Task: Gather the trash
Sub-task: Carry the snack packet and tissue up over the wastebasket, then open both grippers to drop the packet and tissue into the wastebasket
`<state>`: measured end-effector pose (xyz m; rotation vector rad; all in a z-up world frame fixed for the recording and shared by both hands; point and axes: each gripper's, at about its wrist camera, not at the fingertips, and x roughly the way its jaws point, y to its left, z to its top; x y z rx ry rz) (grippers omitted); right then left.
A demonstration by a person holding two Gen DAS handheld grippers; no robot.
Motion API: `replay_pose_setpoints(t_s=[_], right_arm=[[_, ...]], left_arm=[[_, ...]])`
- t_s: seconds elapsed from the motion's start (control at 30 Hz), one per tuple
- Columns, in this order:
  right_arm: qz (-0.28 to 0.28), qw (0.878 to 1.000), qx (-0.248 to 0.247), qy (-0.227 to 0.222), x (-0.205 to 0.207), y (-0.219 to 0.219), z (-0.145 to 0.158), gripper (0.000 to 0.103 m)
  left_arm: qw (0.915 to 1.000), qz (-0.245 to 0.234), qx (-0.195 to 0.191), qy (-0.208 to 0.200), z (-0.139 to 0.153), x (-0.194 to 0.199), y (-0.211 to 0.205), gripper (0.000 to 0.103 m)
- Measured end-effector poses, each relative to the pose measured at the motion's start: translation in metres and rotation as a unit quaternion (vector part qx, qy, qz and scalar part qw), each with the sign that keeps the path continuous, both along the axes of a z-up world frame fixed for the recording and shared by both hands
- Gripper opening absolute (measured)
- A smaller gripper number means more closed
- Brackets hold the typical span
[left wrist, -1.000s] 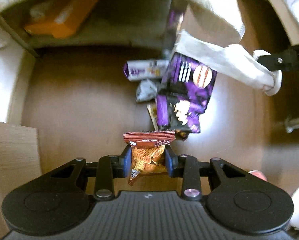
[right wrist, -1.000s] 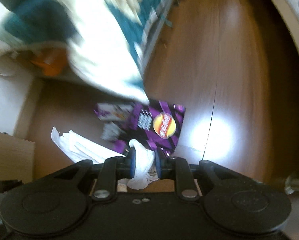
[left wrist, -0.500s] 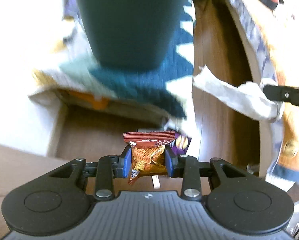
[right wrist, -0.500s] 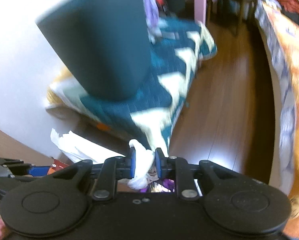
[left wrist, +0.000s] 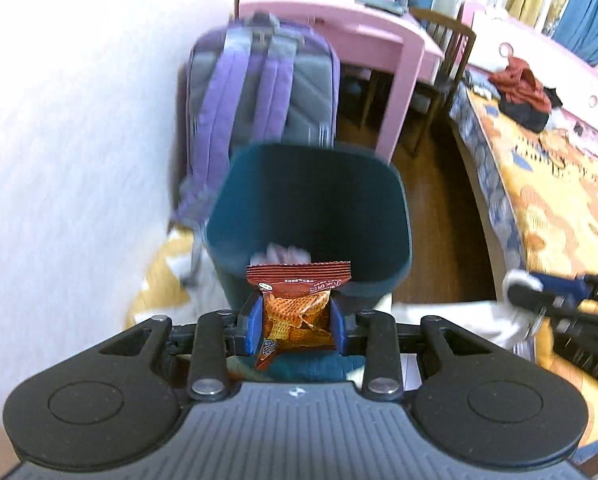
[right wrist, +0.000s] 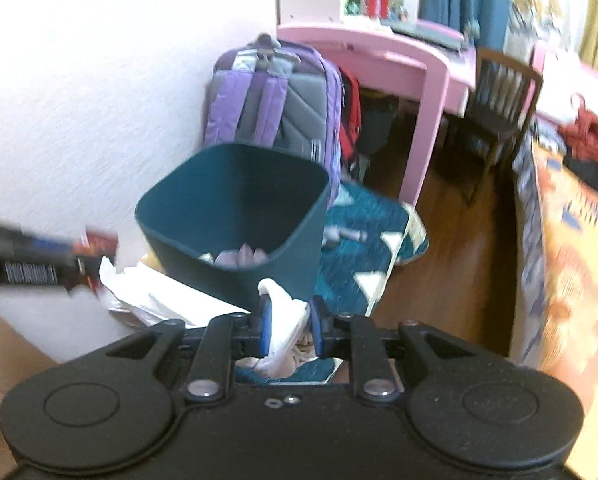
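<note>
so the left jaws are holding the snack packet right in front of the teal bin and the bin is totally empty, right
Not quite. The left gripper does hold the snack packet in front of the teal bin, but the bin is not empty: the right wrist view shows pale crumpled trash at its bottom, and the left wrist view shows some too.

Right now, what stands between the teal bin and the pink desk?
A purple backpack stands behind the teal bin, before the pink desk, clearest in the right wrist view.

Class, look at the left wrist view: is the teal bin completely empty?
No. Pale crumpled trash already lies at the bottom of the teal bin, behind the snack packet the left gripper holds.
</note>
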<state>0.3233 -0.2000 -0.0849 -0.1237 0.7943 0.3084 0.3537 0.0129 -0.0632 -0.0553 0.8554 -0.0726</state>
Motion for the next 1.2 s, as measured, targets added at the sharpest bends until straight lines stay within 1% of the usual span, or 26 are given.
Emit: replay_pose_setpoints(t_s=[0.1, 0.2, 0.33, 0.4, 0.47, 0.53, 0.63, 0.83, 0.97, 1.13, 1.2], right_arm=[[0.008, 0.999, -0.034, -0.016, 0.018, 0.014, 0.008, 0.018], [0.024, 0.997, -0.065, -0.03, 0.036, 0.034, 0.013, 0.018], [0.036, 0.993, -0.101, -0.043, 0.066, 0.063, 0.01, 0.018], [0.032, 0.993, -0.11, -0.043, 0.08, 0.074, 0.004, 0.018], [0.035, 0.992, -0.109, -0.042, 0.089, 0.083, -0.001, 0.019], [0.038, 0.991, -0.12, -0.044, 0.095, 0.091, -0.008, 0.019], [0.047, 0.989, -0.133, -0.044, 0.096, 0.102, -0.017, 0.019], [0.056, 0.988, -0.141, -0.021, 0.098, 0.116, -0.041, 0.019], [0.056, 0.988, -0.147, -0.01, 0.097, 0.121, -0.054, 0.019], [0.059, 0.988, -0.142, 0.008, 0.098, 0.12, -0.064, 0.022], [0.06, 0.988, -0.141, 0.013, 0.097, 0.12, -0.067, 0.022]], left_arm=[[1.0, -0.003, 0.002, -0.009, 0.019, 0.028, 0.005, 0.033], [0.9999, -0.011, -0.002, 0.006, 0.022, 0.058, 0.004, 0.033], [0.9994, -0.021, 0.017, 0.023, 0.01, 0.093, -0.001, 0.033], [0.999, -0.024, 0.025, 0.029, 0.003, 0.102, -0.001, 0.033], [0.9984, -0.026, 0.031, 0.041, -0.006, 0.111, 0.0, 0.033], [0.9976, -0.022, 0.035, 0.055, -0.017, 0.118, 0.002, 0.033], [0.9964, -0.02, 0.037, 0.073, -0.034, 0.126, 0.004, 0.033], [0.9937, -0.025, 0.033, 0.104, -0.066, 0.132, 0.003, 0.033], [0.9924, -0.029, 0.036, 0.114, -0.08, 0.132, 0.001, 0.034], [0.9907, -0.03, 0.043, 0.126, -0.094, 0.132, 0.0, 0.034], [0.9901, -0.028, 0.04, 0.132, -0.097, 0.134, 0.001, 0.034]])
